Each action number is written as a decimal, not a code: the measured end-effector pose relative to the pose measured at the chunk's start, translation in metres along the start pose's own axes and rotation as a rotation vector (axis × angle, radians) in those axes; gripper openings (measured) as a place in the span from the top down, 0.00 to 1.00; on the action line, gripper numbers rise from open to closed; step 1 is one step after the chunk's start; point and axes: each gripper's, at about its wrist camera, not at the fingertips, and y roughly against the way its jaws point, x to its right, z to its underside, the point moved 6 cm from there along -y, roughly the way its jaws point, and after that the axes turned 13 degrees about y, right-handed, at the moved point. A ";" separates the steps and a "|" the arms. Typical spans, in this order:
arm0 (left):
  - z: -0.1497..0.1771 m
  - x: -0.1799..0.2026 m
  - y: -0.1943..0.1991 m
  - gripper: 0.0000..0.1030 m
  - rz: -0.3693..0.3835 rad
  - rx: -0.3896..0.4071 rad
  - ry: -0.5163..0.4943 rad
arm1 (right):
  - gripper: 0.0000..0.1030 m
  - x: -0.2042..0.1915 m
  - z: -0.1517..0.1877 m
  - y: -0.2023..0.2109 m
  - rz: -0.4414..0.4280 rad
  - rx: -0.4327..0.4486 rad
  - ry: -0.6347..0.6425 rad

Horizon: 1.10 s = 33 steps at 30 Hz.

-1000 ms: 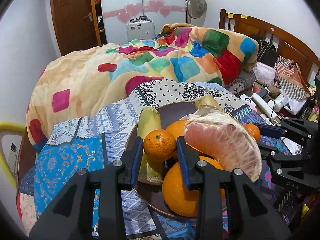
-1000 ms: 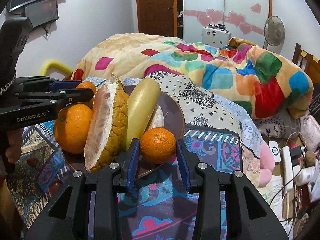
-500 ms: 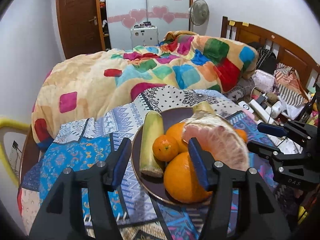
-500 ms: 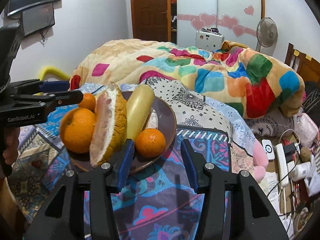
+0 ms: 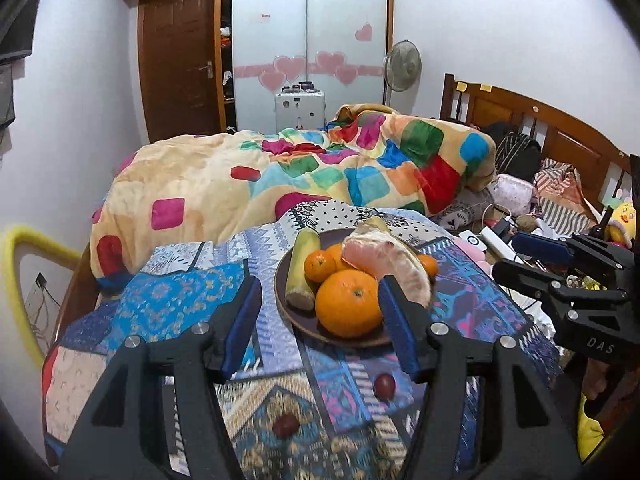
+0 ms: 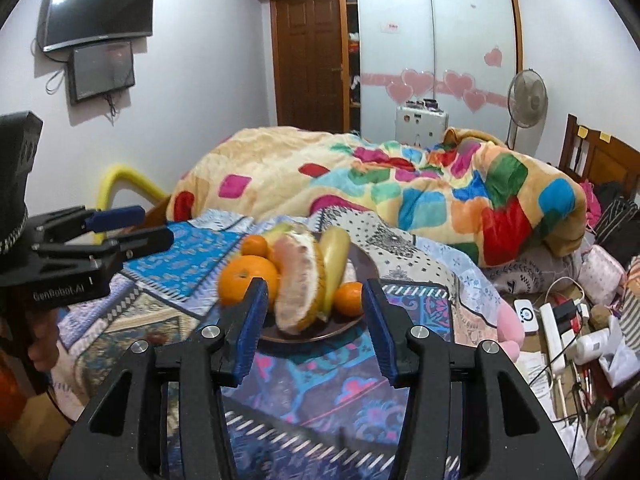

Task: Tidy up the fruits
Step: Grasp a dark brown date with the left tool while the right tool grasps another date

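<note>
Fingers point(image 5: 242, 322) apart; four oranges point(image 5: 347, 303).

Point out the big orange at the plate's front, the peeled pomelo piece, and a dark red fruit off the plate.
big round orange point(image 5: 349, 304), left wrist view, front face.
peeled pink pomelo piece point(image 5: 386, 261), left wrist view, exposed flesh.
small dark red fruit point(image 5: 385, 384), left wrist view, its middle.

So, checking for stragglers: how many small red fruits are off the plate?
2. One red fruit lies on the cloth before the plate; the other nearer, leftward. Others may be hidden.
</note>
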 end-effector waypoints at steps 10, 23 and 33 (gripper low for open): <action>0.037 -0.019 0.019 0.40 -0.023 -0.030 0.041 | 0.56 -0.029 0.008 0.016 -0.028 0.011 0.008; 0.090 -0.052 -0.010 0.40 -0.068 -0.151 0.050 | 0.55 -0.055 0.052 -0.027 -0.103 -0.122 0.020; 0.116 -0.067 -0.034 0.41 -0.045 -0.258 0.077 | 0.56 -0.085 0.067 -0.073 -0.207 -0.225 0.049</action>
